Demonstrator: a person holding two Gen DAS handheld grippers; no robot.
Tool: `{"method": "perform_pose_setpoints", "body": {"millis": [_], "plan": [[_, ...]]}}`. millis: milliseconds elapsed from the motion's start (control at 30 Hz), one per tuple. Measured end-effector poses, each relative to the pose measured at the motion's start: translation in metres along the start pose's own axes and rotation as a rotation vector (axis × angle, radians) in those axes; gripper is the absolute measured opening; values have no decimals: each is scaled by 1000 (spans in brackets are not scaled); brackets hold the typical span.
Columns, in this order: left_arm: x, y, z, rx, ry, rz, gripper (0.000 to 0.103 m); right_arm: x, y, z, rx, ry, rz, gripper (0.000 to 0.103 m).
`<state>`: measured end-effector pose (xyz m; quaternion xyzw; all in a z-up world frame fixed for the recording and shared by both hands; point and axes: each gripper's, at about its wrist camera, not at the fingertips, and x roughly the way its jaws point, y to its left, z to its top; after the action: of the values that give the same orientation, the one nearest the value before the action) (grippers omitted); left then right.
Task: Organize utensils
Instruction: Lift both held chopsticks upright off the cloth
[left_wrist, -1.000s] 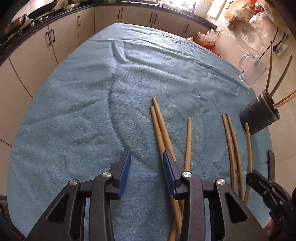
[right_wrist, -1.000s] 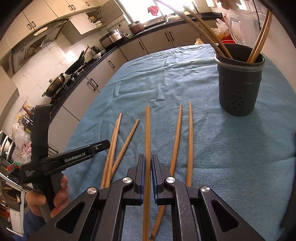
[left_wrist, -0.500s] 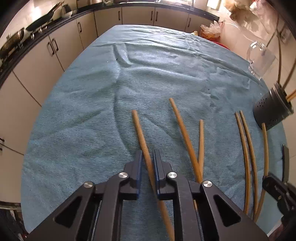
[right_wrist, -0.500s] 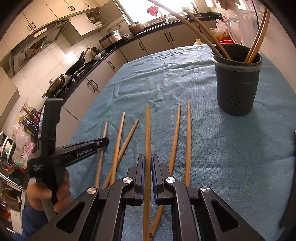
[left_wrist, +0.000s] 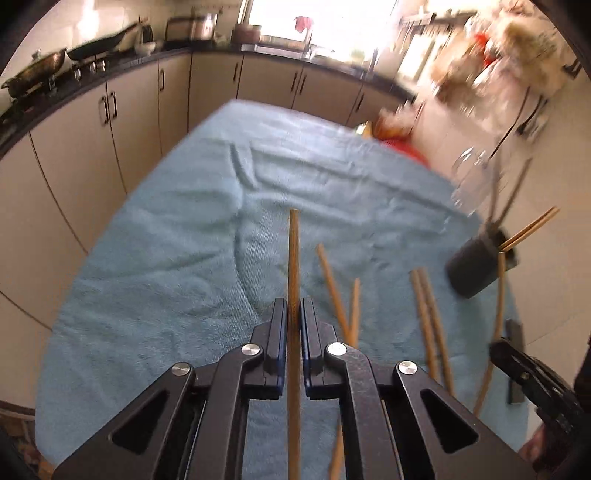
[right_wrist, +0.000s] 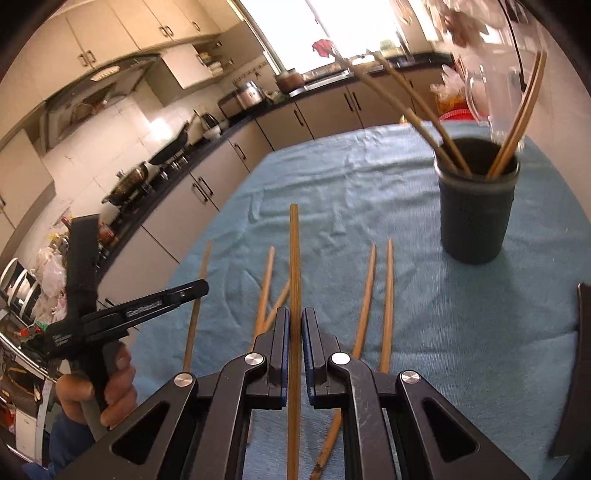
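Both tongs now ride higher; my left tongs (left_wrist: 293, 314), wide a second ago, have closed on a chopstick (left_wrist: 293, 251), and my right tongs (right_wrist: 294, 325) pinch another chopstick (right_wrist: 294, 266). Each stick points straight ahead along its fingers. I judge the holder (right_wrist: 476, 206) lies ahead-right, nearer my right hand, with four sticks loose on the table (right_wrist: 461, 332).
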<state>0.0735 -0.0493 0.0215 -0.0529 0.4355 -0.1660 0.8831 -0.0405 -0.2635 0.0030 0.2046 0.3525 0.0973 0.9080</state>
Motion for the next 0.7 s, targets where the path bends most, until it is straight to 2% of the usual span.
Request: {"method": "perform_pose_setpoints", "body": {"millis": [133, 300, 700], "plan": [[-35, -6, -1, 11, -80, -12, 6, -18, 12, 0, -44, -76, 7, 7], [-62, -14, -2, 29, -128, -46, 6, -38, 23, -1, -73, -152, 27, 7], [-94, -37, -10, 83, -188, -79, 6, -61, 30, -7, -86, -221, 3, 7]]}}
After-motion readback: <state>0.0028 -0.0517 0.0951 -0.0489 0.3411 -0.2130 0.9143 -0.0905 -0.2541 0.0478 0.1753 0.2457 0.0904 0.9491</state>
